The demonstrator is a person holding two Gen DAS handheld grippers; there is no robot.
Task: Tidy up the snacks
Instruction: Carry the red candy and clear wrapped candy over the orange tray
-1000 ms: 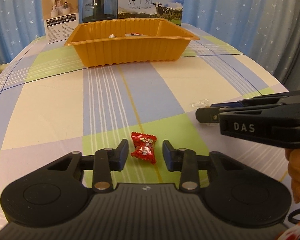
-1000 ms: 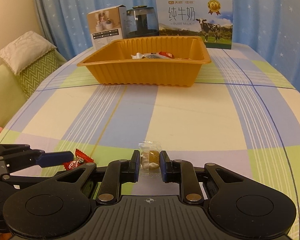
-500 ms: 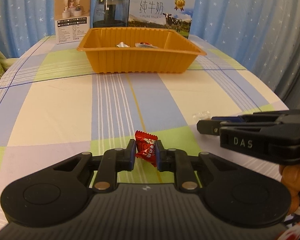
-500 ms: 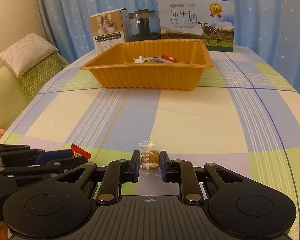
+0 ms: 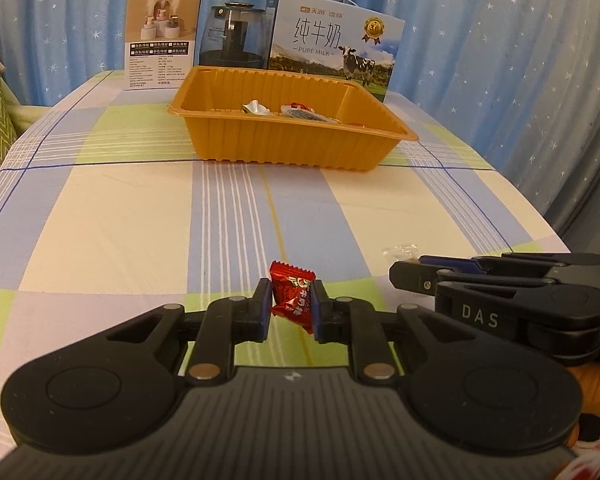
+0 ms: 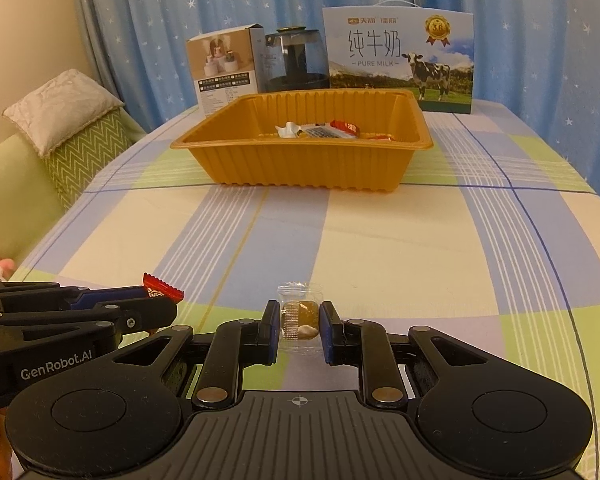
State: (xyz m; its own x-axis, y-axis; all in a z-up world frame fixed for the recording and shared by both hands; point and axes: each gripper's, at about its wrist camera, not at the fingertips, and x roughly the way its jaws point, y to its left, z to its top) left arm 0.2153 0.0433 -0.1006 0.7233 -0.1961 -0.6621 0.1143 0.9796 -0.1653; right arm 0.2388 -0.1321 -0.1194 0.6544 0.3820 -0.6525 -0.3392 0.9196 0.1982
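My left gripper (image 5: 290,307) is clamped on the red candy (image 5: 291,298), and my right gripper (image 6: 299,326) pinches a clear-wrapped sweet (image 6: 300,316). Both sit low over the near edge of the checked tablecloth (image 6: 380,240), side by side, each angled down and forward toward the table's far end.

The risk I see is in the grips. The red candy is caught by its crinkled wrapper, standing upright between the pads, so a quick swing could let it twist out. The clear wrapper looks slick and may slide. The two tools are close, so they could knock together on the way.

Well ahead sits the orange tray (image 6: 300,160), already holding a few wrapped snacks (image 6: 320,130). Behind it stand a small box (image 6: 224,68), a dark glass jar (image 6: 294,60) and a milk carton (image 6: 400,60).
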